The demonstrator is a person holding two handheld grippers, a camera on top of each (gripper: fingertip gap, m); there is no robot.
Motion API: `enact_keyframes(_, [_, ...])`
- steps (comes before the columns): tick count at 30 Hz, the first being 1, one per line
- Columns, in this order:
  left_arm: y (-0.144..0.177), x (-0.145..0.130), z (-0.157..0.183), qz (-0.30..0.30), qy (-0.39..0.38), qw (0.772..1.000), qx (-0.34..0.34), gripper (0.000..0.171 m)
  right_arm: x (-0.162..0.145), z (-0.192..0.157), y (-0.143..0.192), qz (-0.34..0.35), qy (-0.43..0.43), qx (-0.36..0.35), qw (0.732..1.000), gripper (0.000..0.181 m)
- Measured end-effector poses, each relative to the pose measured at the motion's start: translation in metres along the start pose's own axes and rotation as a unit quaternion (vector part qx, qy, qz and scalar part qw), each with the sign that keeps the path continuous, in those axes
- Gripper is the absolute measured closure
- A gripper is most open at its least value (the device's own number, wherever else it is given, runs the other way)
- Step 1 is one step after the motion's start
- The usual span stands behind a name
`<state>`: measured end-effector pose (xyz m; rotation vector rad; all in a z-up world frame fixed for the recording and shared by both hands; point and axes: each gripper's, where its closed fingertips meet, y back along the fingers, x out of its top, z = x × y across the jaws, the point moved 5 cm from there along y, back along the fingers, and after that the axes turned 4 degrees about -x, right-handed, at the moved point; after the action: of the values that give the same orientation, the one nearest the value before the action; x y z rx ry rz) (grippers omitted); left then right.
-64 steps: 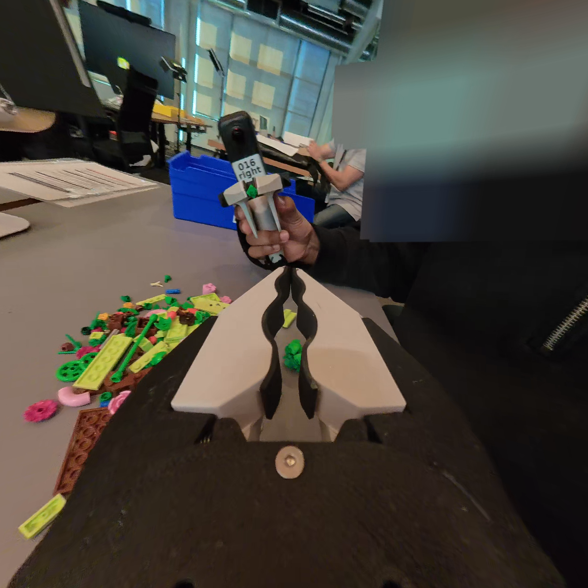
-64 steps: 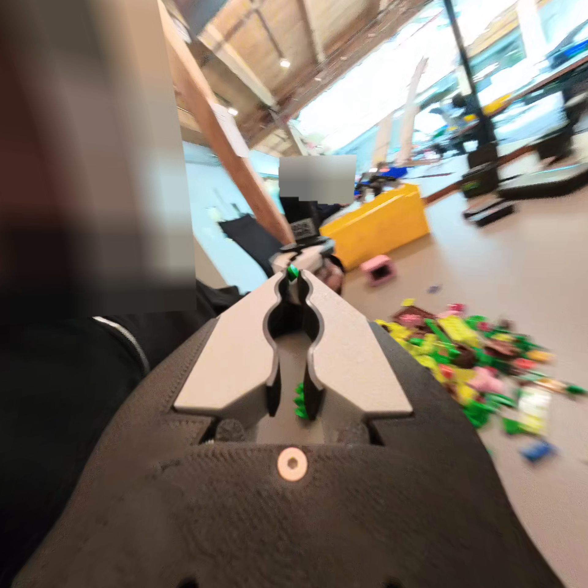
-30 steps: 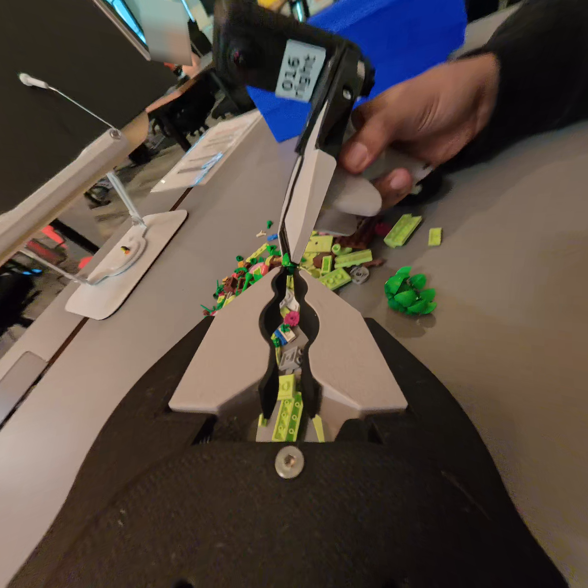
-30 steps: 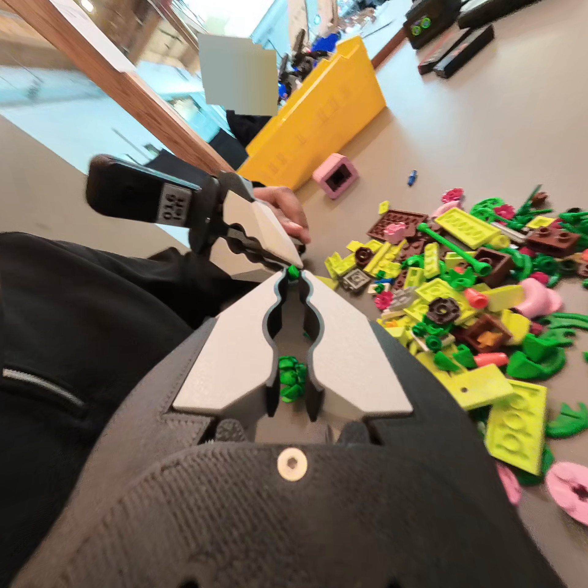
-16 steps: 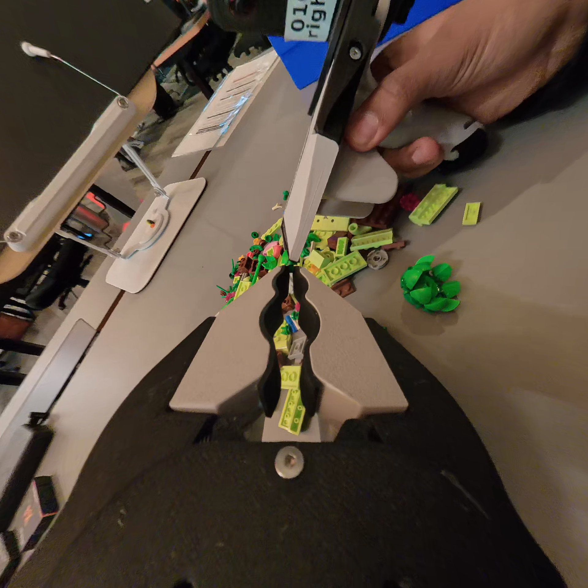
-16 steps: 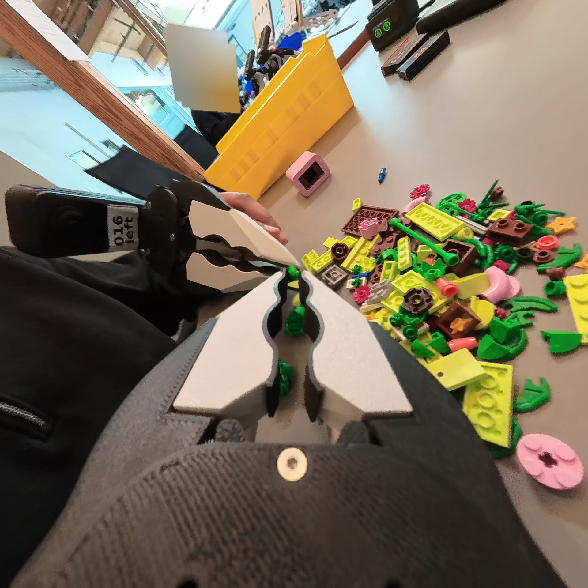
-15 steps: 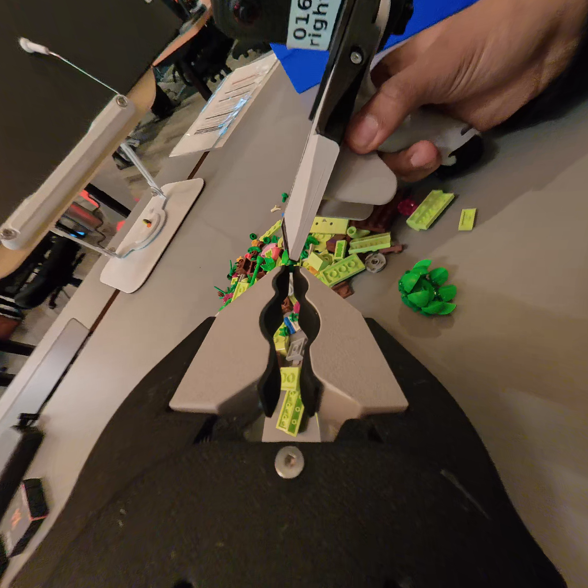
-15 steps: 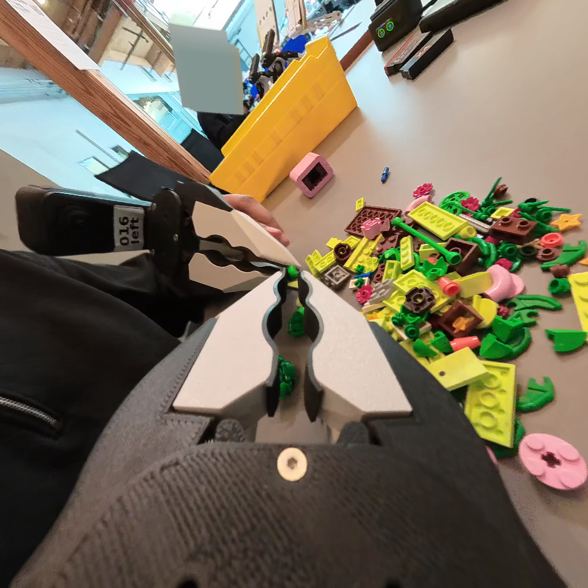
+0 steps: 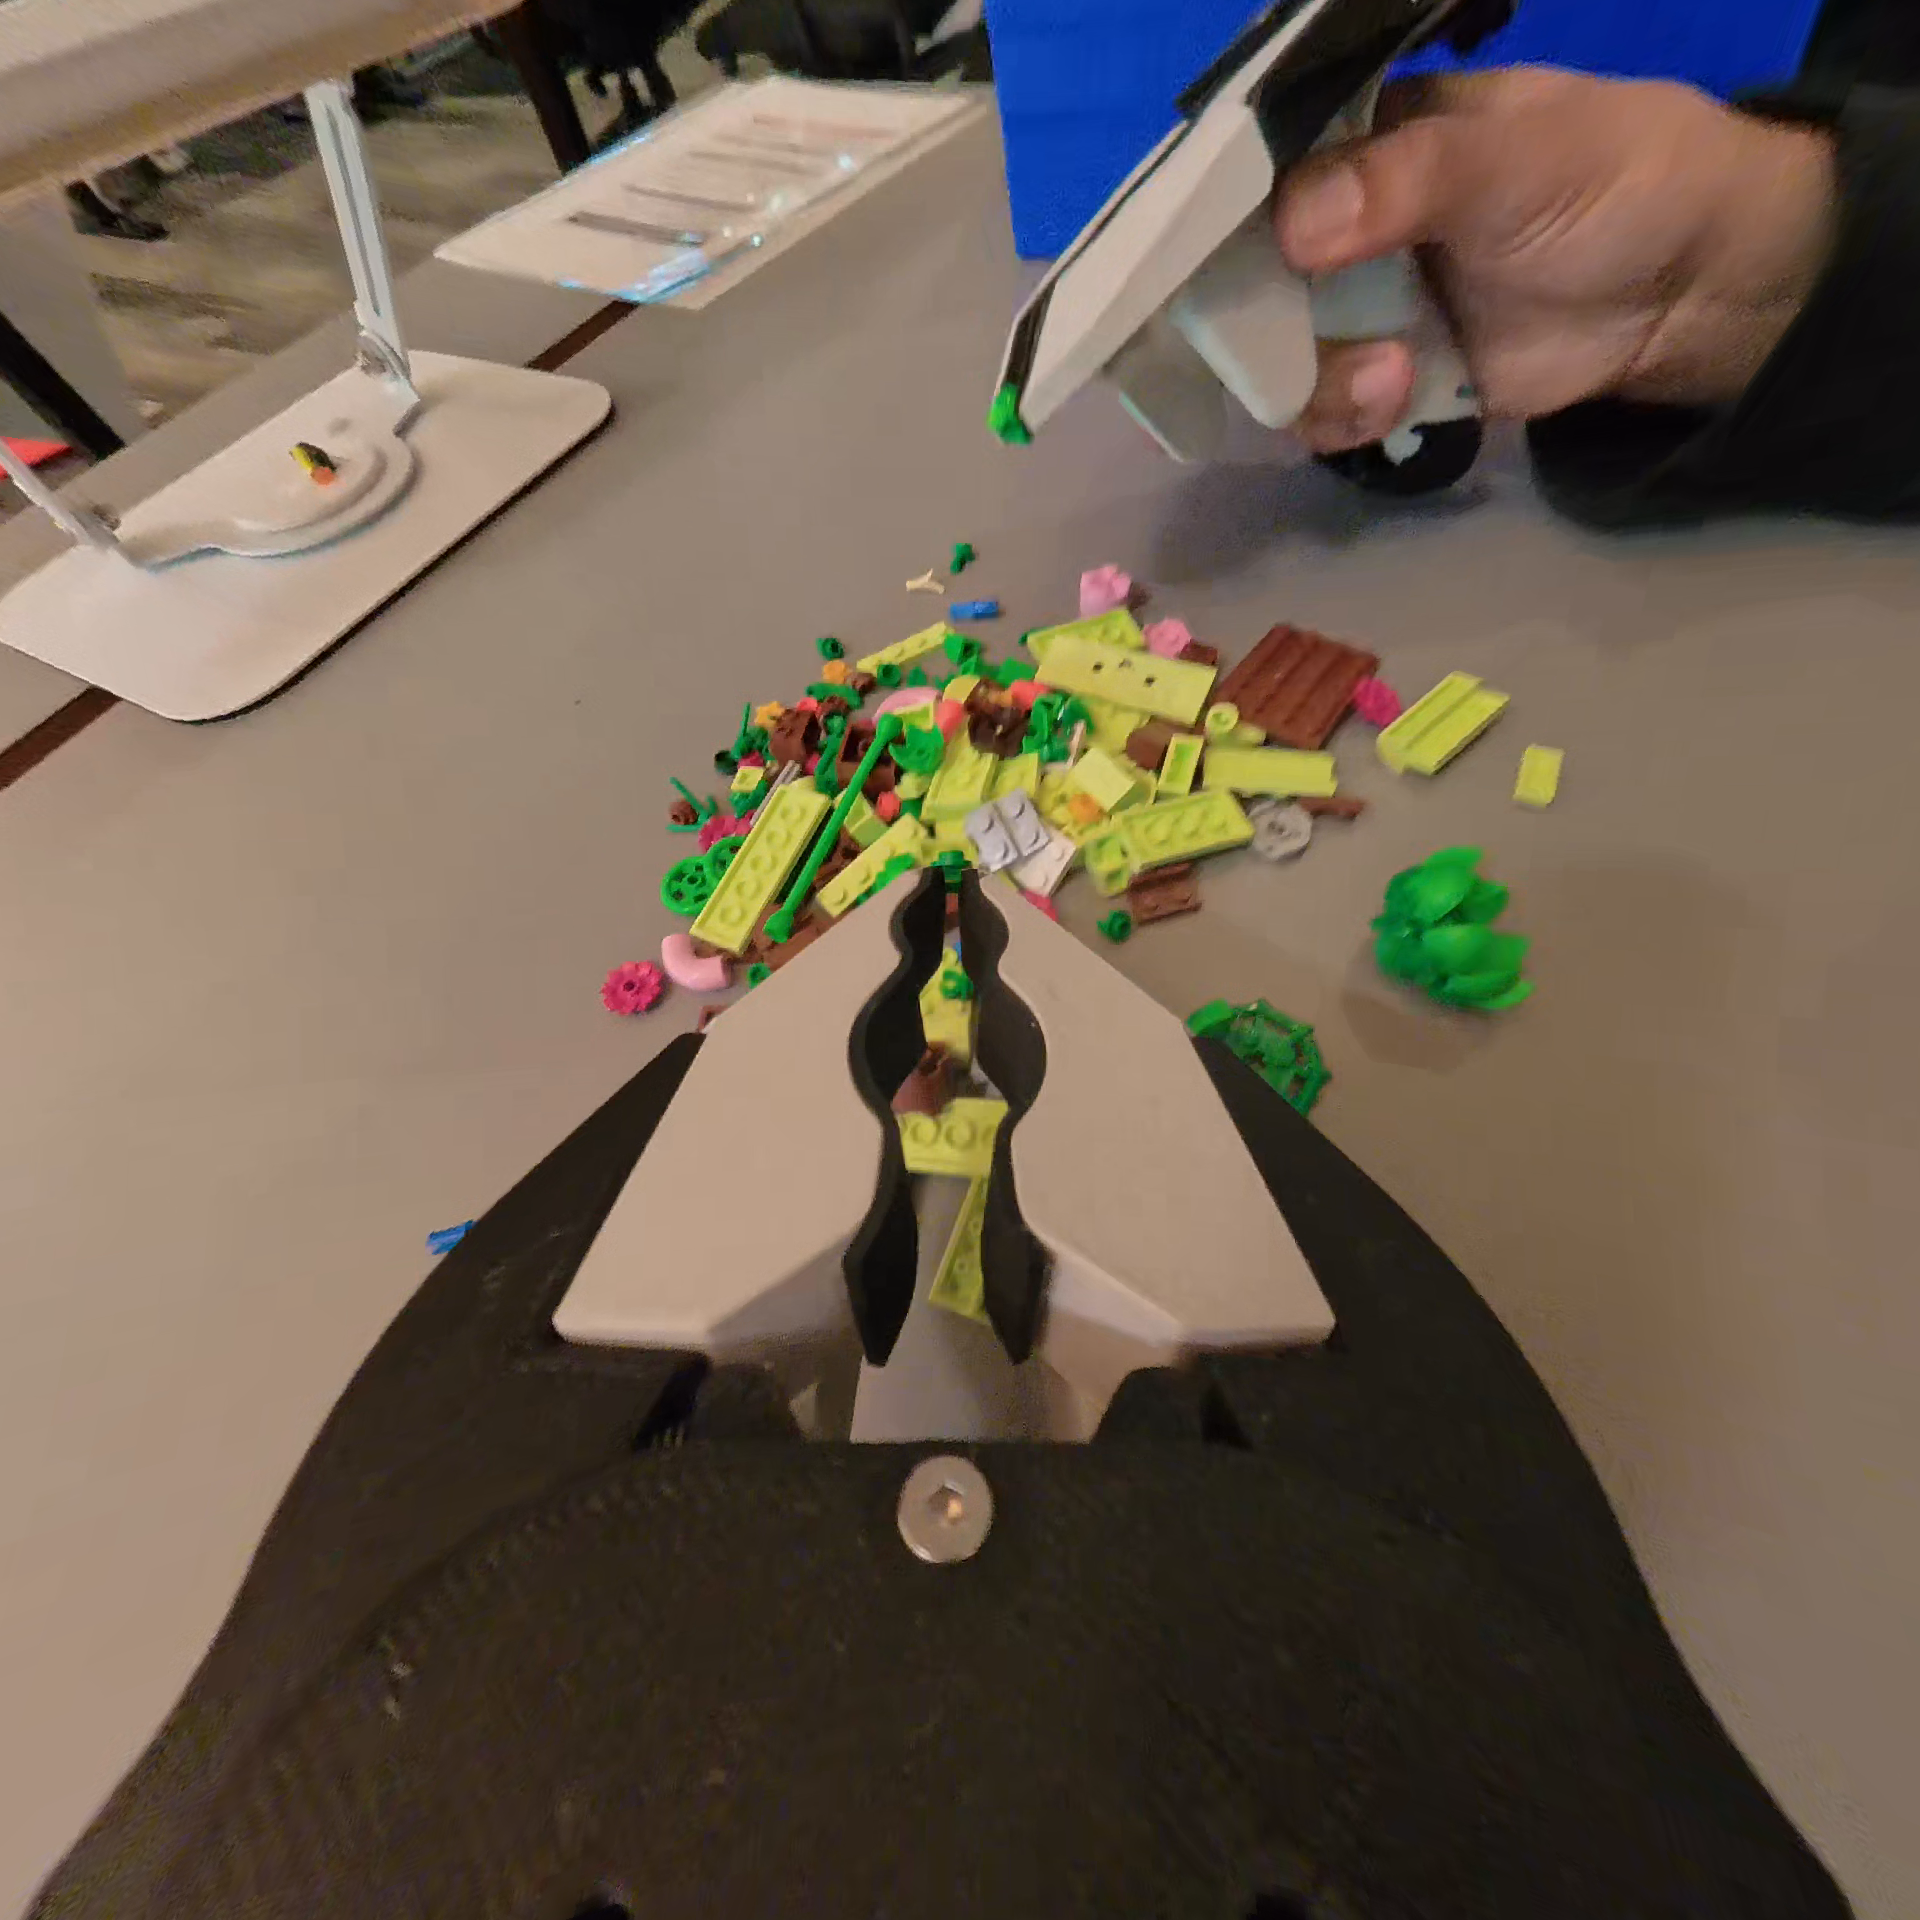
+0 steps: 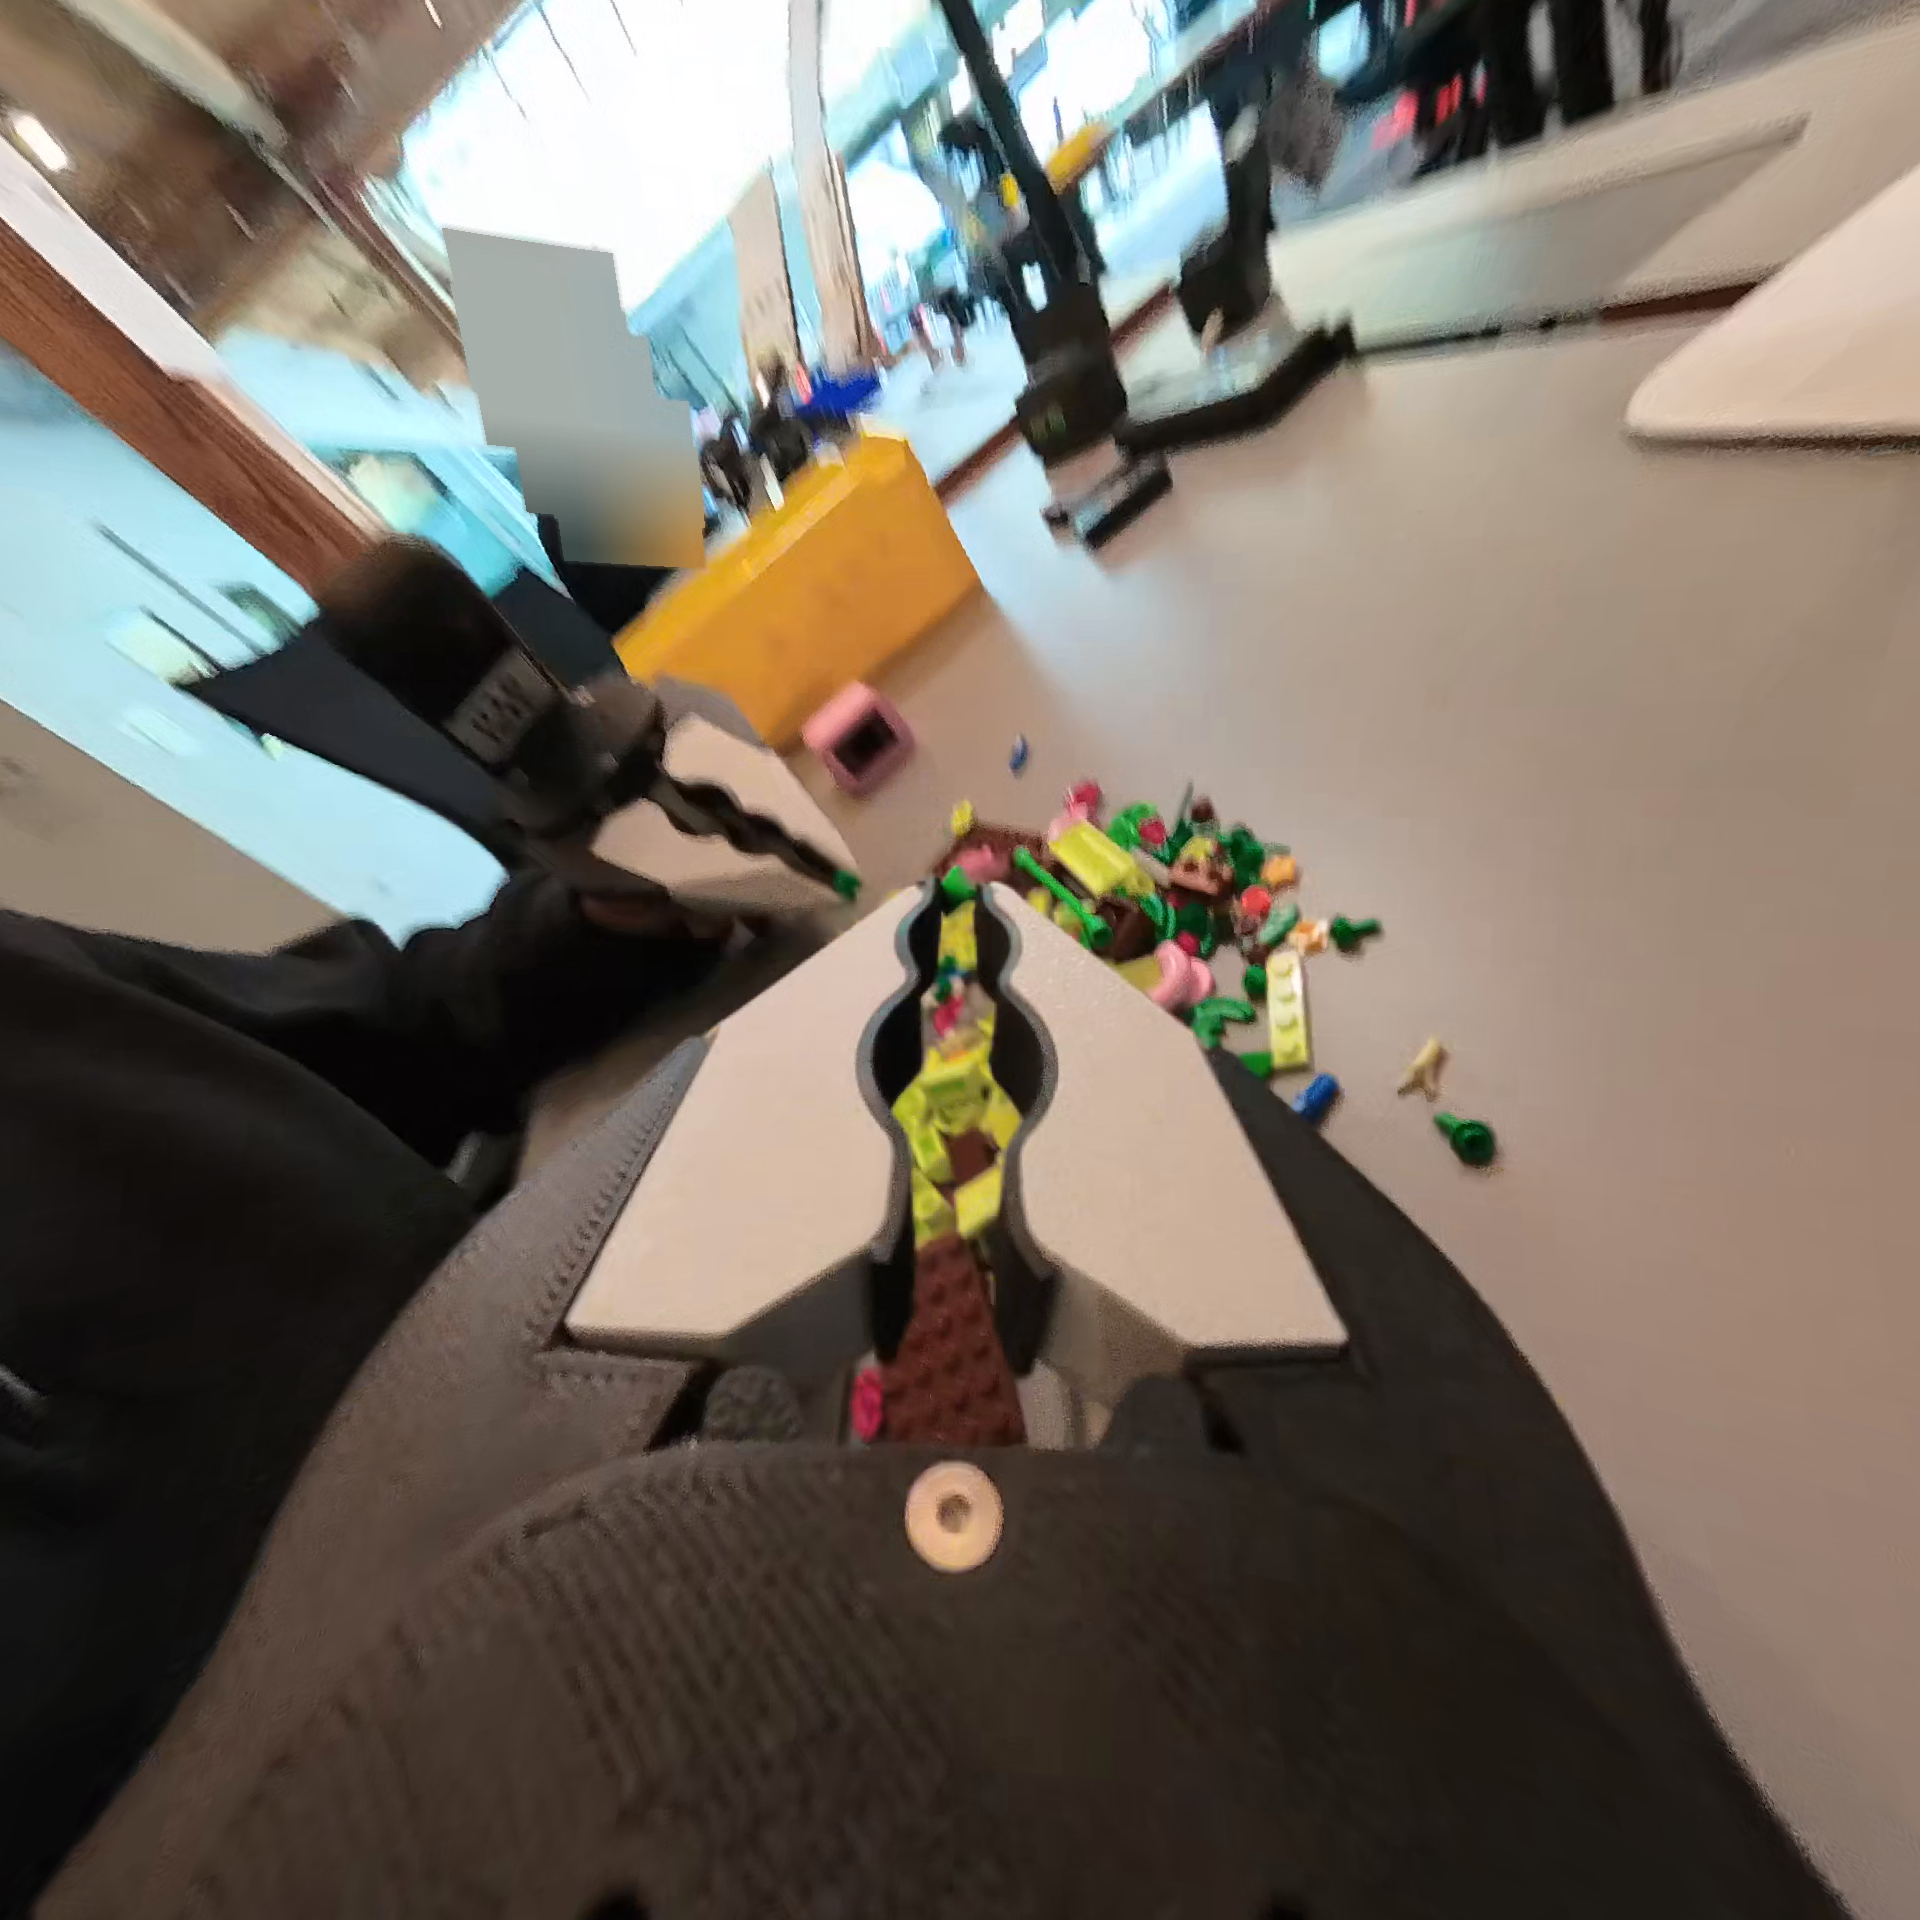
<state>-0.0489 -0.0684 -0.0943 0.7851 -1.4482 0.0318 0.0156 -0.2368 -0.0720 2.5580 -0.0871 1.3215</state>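
- Left wrist view: your left gripper (image 9: pixel 948 871) hangs low over the near edge of the brick pile (image 9: pixel 997 769) on the grey table (image 9: pixel 312 935). Its tips are pressed together on a tiny green piece (image 9: pixel 948 858).
- Same view: your right gripper (image 9: pixel 1010 416) is up in the air beyond the pile, tilted down and to the left, with your hand (image 9: pixel 1538 239) wrapped round its handle. A small green stud (image 9: pixel 1006 426) is pinched at its very tip, clear of the table.
- Same view: a bright green leafy cluster (image 9: pixel 1449 935) sits apart to the right of the pile, a dark green wheel-like piece (image 9: pixel 1262 1044) is just beside your left finger, and a pink flower piece (image 9: pixel 632 985) lies at the pile's left edge. A white lamp base (image 9: pixel 301 540) stands far left, a blue bin (image 9: pixel 1091 114) at the back.
- Right wrist view, blurred: your right gripper (image 10: pixel 958 889) points across the pile (image 10: pixel 1143 914); its tips nip the green stud (image 10: pixel 956 885).
- Same view: the left gripper (image 10: pixel 840 883) comes in from the left, near your right tips but not touching, with a green bit (image 10: pixel 847 883) at its point. A pink hollow block (image 10: pixel 860 744) and a yellow bin (image 10: pixel 810 592) sit beyond.
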Motion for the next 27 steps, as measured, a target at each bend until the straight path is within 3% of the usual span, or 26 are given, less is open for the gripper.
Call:
enact_keyframes(4, [-0.003, -0.007, 0.000, -0.035, -0.016, 0.999, 0.003, 0.171, -0.022, 0.003, -0.020, -0.078, 0.065, -0.050, 0.994, 0.178])
enact_keyframes(9, [-0.006, -0.009, -0.001, -0.044, -0.028, 0.999, 0.014, 0.171, -0.027, 0.009, -0.024, -0.107, 0.134, -0.126, 0.977, 0.178])
enact_keyframes(20, [-0.007, -0.011, 0.004, -0.049, -0.055, 0.997, 0.018, 0.169, -0.033, 0.008, -0.029, -0.132, 0.167, -0.146, 0.966, 0.177])
enact_keyframes(27, [-0.006, -0.010, 0.007, -0.042, -0.065, 0.997, 0.013, 0.163, -0.032, 0.006, -0.028, -0.124, 0.172, -0.144, 0.967, 0.166])
